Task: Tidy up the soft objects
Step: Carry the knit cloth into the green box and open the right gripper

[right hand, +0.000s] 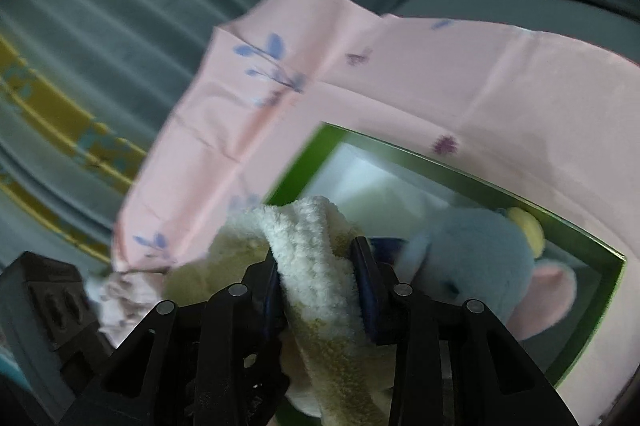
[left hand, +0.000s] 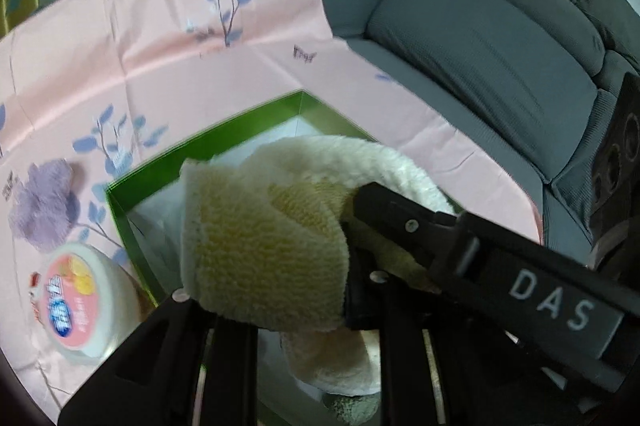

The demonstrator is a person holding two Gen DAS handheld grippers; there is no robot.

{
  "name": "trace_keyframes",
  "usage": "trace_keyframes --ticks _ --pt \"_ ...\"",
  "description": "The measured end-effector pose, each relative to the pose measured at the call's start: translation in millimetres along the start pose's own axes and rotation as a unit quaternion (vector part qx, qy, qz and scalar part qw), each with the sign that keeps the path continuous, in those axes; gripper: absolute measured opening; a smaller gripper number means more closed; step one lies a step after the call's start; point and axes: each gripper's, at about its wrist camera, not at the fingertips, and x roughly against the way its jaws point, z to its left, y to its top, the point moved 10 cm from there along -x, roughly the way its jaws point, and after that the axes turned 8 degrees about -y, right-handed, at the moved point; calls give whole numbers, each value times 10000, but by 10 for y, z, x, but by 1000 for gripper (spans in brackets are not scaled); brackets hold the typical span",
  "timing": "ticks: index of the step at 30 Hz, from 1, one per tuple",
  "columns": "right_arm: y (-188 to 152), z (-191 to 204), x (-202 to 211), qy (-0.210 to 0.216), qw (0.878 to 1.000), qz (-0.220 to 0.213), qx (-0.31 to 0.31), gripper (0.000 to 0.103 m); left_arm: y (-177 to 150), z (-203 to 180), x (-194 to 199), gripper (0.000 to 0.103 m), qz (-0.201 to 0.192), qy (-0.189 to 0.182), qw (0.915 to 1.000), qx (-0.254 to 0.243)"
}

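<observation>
A cream fleece cloth (right hand: pixel 320 266) hangs above an open green box (right hand: pixel 304 154), pinched at one edge by the right gripper (right hand: pixel 316 266) and at another by the left gripper (left hand: pixel 344 266), with a blue plush toy (right hand: pixel 472 258) inside the box on the pink-covered tabletop (left hand: pixel 120 66).

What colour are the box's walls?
Bright green walls on the box, with a white floor inside; the left wrist view shows it best.

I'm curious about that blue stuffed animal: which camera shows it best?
The right wrist view: the blue stuffed animal, with a pink ear, lies inside the green box, just past the fluffy cream towel. In the left wrist view that towel hides it completely.
</observation>
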Motion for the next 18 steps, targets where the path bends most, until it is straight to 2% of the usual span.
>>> trace_keyframes --ticks 1,3,8,12,15,18 --pt "-6 -27 -26 -165 9999 12 46 34 -28 9 -31 19 36 -29 10000 58" --pt "-14 -57 -36 -217 9997 64 41 34 -52 17 -57 22 32 -64 9999 138" --pt "-29 -126 -25 -506 9987 46 47 34 -63 35 -46 51 43 60 9999 134" --pt "-4 -140 68 -219 9997 75 -71 34 -63 69 78 66 29 -23 9993 382" --pt "54 -145 193 -179 9998 -95 -78 44 -19 0 253 75 -136 -210 9989 406" --pt "117 -116 388 -126 9992 -385 -14 60 38 -71 496 84 -368 -309 9982 346"
